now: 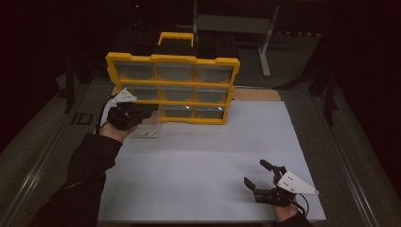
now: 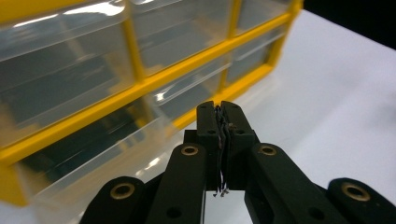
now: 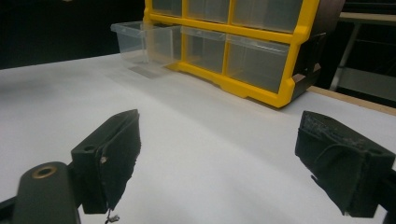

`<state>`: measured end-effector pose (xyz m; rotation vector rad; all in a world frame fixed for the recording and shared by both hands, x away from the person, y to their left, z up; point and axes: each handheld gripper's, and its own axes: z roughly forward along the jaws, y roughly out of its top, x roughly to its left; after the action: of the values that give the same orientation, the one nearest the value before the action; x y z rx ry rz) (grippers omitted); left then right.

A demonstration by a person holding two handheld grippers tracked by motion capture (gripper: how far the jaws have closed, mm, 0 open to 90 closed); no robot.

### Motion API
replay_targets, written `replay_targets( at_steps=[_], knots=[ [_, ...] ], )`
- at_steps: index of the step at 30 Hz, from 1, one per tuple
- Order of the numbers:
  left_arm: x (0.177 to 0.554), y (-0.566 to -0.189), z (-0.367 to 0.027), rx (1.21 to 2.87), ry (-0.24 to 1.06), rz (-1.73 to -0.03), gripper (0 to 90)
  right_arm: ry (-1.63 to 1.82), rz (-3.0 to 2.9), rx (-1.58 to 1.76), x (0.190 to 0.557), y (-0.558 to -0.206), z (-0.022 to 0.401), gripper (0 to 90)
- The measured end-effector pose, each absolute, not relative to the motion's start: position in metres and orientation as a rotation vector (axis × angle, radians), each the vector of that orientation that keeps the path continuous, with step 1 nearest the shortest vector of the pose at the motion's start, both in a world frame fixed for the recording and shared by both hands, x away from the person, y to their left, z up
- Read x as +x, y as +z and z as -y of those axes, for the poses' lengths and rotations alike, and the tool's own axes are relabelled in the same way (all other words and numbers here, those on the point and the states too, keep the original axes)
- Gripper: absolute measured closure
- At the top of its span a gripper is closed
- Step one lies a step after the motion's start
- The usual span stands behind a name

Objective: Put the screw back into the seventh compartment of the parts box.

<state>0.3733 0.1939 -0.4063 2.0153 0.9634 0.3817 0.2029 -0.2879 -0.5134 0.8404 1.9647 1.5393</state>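
A yellow organizer [image 1: 172, 59] with several clear drawers stands upright at the back of the white table [image 1: 203, 156]. Its bottom-left drawer [image 1: 147, 130] is pulled out toward me. My left gripper [image 1: 144, 112] hovers just above that drawer, close to the cabinet front. In the left gripper view its jaws [image 2: 223, 126] are pressed together with nothing held, and the pulled-out drawer [image 2: 93, 172] lies to the lower left. My right gripper [image 1: 255, 173] rests near the table's front right, open wide [image 3: 229, 154] and facing the organizer [image 3: 285, 60] and the drawer [image 3: 140, 39] across bare table.
A wooden board edge [image 1: 255, 94] shows behind the white surface at the right of the organizer. A metal stand [image 1: 267, 42] rises in the dark behind the table. The table's front edge runs close beneath my right hand.
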Motion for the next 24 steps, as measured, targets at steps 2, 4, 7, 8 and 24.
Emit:
replay_targets(
  at_steps=[2,4,7,8,24],
  knots=[
    [0.374,-0.410,-0.198,2.018,0.393,-0.987,86.3,1.539,-1.965,0.840,0.203,-0.513,0.288,14.0],
    [0.376,-0.414,-0.201,2.018,0.391,-1.005,86.2,1.539,-1.965,0.840,0.203,-0.513,0.288,14.1],
    [0.379,-0.420,-0.206,2.023,0.391,-1.035,86.2,1.539,-1.965,0.839,0.203,-0.513,0.288,14.0],
    [0.380,-0.422,-0.207,2.028,0.392,-1.042,86.2,1.539,-1.967,0.838,0.203,-0.513,0.288,14.1],
    [0.396,-0.442,-0.208,2.097,0.375,-1.109,86.2,1.541,-1.966,0.837,0.203,-0.513,0.288,14.1]
  ],
)
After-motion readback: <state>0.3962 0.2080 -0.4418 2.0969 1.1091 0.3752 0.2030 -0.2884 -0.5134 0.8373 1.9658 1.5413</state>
